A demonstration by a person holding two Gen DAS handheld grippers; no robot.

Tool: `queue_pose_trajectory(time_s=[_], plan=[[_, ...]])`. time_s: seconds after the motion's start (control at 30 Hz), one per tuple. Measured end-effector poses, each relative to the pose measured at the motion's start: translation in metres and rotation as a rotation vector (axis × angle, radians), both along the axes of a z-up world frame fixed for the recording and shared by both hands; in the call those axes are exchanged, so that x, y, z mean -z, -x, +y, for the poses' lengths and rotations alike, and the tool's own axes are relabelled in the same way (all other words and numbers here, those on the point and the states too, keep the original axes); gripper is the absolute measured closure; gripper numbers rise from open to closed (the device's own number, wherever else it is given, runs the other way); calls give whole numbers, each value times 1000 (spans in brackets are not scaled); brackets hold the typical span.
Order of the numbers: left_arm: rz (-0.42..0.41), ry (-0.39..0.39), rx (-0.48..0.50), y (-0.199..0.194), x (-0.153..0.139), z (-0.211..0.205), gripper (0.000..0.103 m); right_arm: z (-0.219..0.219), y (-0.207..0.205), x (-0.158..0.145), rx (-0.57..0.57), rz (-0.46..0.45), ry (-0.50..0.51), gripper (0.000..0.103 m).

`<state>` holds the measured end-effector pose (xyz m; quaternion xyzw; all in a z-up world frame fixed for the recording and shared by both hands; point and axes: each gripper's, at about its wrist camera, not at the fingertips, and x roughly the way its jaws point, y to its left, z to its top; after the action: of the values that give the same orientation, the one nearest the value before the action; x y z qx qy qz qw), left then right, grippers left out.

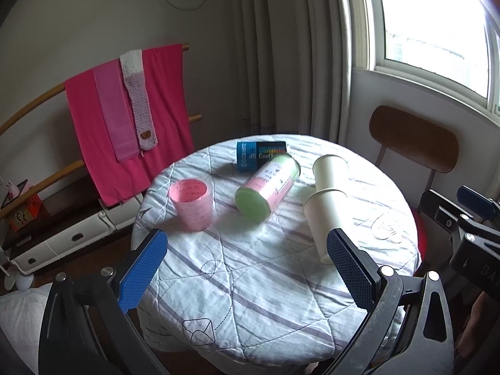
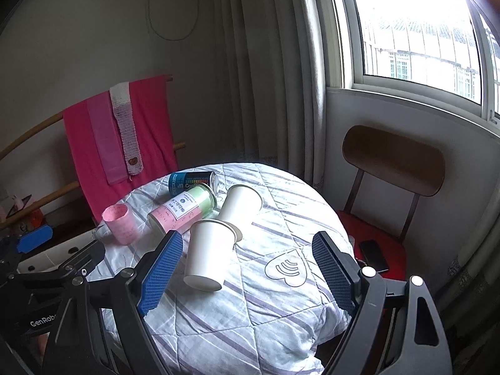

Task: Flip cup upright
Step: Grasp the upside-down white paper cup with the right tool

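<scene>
Two white paper cups lie on their sides on the round table, rim to rim. The near cup (image 2: 207,254) (image 1: 322,218) has its base toward me; the far cup (image 2: 240,201) (image 1: 329,168) lies behind it. A pink cup (image 1: 192,204) (image 2: 120,223) stands upright at the left. A green-and-pink cup (image 1: 265,186) (image 2: 182,209) lies on its side in the middle. My left gripper (image 1: 247,268) is open above the table's near part. My right gripper (image 2: 247,276) is open, with the near white cup just beyond its left finger (image 2: 161,276).
A blue can (image 1: 259,154) (image 2: 190,181) lies at the table's far side. The table has a quilted striped cloth (image 1: 250,281). A wooden chair with a red seat (image 2: 393,162) holding a phone (image 2: 373,254) stands right. Pink towels (image 1: 131,115) hang on a rack at left.
</scene>
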<state>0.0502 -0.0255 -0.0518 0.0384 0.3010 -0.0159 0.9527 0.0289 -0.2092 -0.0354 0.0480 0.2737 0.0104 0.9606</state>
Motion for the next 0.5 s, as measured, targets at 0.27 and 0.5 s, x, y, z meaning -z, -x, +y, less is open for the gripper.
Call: queue_pose_trajectory(time_s=[0.27, 0.5], plan=[[67, -26, 49, -16, 20, -12, 0, 0, -41, 24, -57, 157, -104, 17], [116, -34, 92, -36, 36, -25, 0, 2, -110, 63, -90, 417, -225, 17]])
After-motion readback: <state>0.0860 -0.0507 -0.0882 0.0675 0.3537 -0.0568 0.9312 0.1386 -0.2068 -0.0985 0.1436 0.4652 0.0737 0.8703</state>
